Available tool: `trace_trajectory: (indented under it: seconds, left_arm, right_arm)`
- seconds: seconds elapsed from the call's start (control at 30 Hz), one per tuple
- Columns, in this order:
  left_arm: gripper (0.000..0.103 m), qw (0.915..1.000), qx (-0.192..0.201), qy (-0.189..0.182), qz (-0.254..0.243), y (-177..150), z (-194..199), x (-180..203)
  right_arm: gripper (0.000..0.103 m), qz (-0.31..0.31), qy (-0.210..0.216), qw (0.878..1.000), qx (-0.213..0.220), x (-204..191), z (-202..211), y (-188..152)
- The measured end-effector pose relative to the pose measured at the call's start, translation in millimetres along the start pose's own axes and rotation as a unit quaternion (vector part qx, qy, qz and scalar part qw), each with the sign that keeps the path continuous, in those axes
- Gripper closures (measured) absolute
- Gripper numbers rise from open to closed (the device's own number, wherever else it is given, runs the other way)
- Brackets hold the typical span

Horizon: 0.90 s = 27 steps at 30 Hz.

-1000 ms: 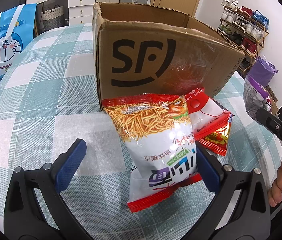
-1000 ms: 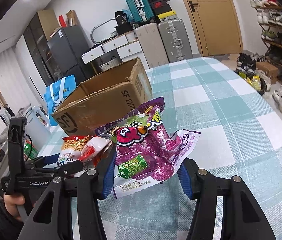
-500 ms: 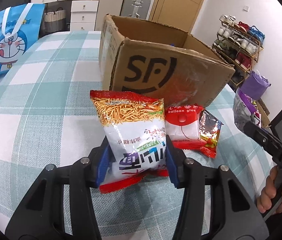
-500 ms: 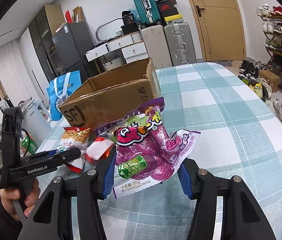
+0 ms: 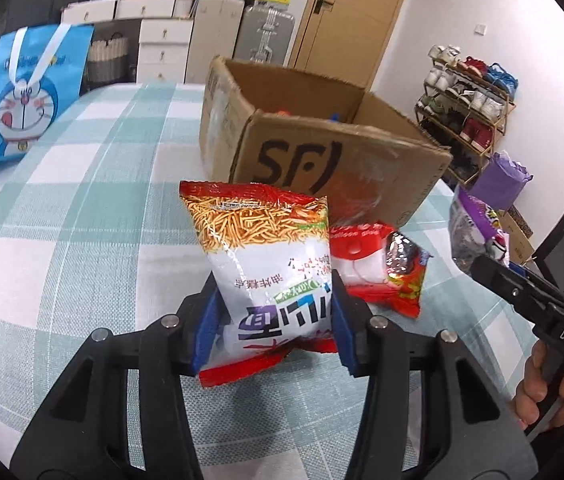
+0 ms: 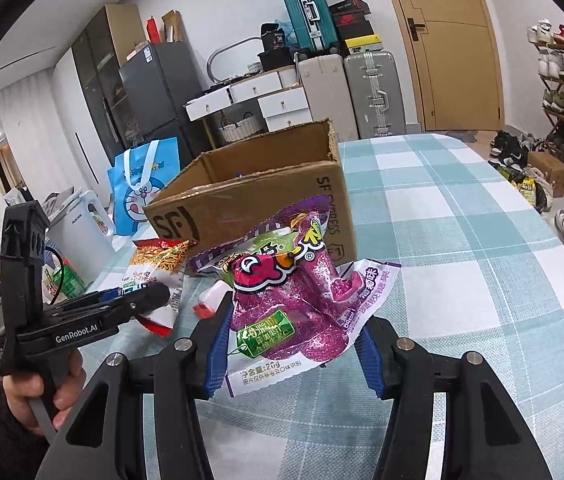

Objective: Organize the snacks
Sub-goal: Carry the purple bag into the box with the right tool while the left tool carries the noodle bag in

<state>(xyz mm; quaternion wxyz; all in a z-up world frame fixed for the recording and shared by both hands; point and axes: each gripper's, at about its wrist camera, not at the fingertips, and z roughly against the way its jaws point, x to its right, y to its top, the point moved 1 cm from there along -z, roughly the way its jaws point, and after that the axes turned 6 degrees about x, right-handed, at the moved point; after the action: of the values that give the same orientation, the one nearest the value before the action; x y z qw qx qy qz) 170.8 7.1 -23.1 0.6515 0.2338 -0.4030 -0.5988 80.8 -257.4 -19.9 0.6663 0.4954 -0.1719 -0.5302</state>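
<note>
My left gripper (image 5: 274, 324) is shut on a white and red noodle-snack bag (image 5: 266, 264) and holds it above the checked table, in front of an open cardboard box (image 5: 321, 152) marked SF. My right gripper (image 6: 293, 352) is shut on a purple candy bag (image 6: 297, 304) and holds it up to the right of the box (image 6: 258, 200). The left gripper with the noodle bag (image 6: 158, 268) also shows at the left of the right wrist view. A red and white packet (image 5: 361, 260) and a shiny red packet (image 5: 405, 276) lie on the table by the box's front.
A blue Doraemon bag (image 5: 26, 92) stands at the table's far left edge. The checked tablecloth (image 6: 461, 240) stretches to the right of the box. Drawers, suitcases and a shoe rack (image 5: 469, 92) stand beyond the table.
My left gripper closed on the noodle-snack bag and lifted it off the table. My right gripper kept its hold on the purple bag and rose slightly.
</note>
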Motion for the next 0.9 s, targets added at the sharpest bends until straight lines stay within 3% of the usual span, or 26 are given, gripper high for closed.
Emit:
trace_trajectory:
  seconds: [0.9]
  left_arm:
    - [0.057,0.9974,0.071,0.007,-0.004,39.5,60.7,11.3]
  right_arm:
    - [0.048,0.007,-0.007,1.000,0.016,-2.7,-8.1,45.6]
